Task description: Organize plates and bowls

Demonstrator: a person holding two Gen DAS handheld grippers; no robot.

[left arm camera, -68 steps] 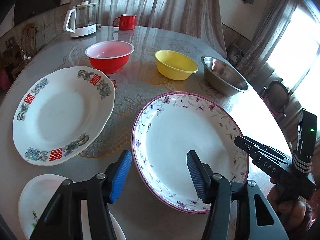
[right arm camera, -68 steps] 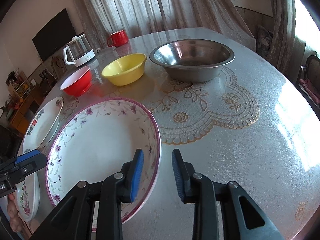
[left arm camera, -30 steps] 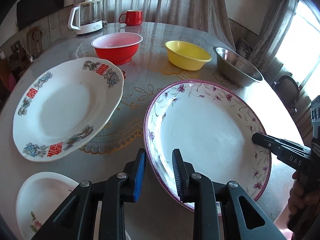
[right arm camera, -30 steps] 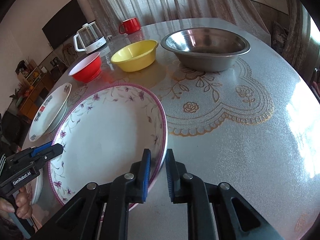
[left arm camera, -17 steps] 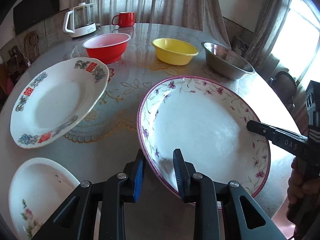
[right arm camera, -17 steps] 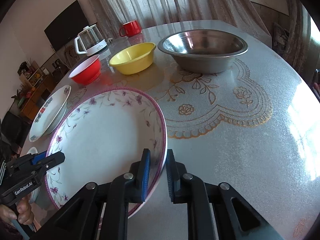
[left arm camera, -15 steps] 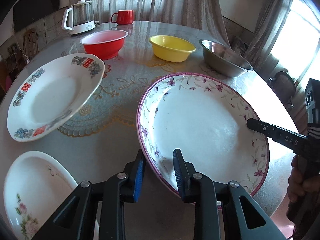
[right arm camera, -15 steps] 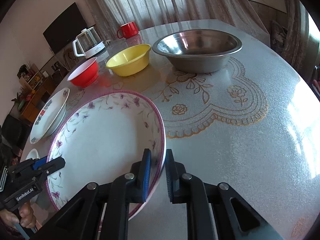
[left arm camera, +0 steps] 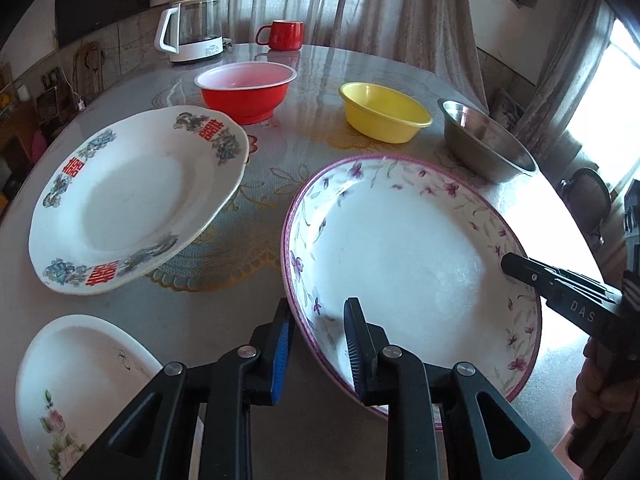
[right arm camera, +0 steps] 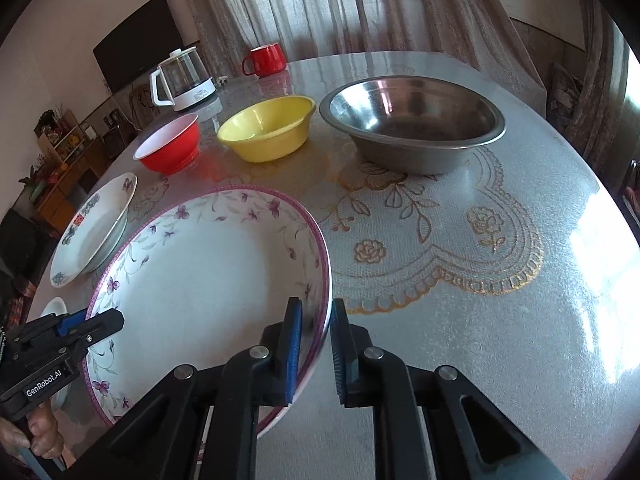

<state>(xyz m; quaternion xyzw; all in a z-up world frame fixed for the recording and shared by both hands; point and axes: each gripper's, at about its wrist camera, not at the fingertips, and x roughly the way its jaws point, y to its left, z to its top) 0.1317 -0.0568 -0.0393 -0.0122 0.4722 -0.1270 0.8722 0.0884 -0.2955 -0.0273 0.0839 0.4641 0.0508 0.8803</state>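
Note:
A large plate with a purple floral rim point(left arm camera: 404, 264) is held above the table by both grippers. My left gripper point(left arm camera: 318, 344) is shut on its near left rim. My right gripper point(right arm camera: 316, 344) is shut on its right rim point(right arm camera: 320, 280). A white plate with red characters and blue flowers point(left arm camera: 132, 200) lies to the left, also in the right wrist view point(right arm camera: 96, 228). A small white floral plate point(left arm camera: 76, 392) lies at the near left. A red bowl point(left arm camera: 246, 90), a yellow bowl point(left arm camera: 384, 112) and a steel bowl point(right arm camera: 412, 120) stand in a row behind.
A glass kettle point(left arm camera: 192, 28) and a red mug point(left arm camera: 282, 35) stand at the far edge of the round table point(right arm camera: 500, 280). Curtains hang behind. A chair point(left arm camera: 588, 200) stands off the right side. The table's right half holds only a patterned cloth.
Both grippers closed on the floral-rimmed plate's rim and lifted it off the table. It has since shifted slightly relative to the other dishes.

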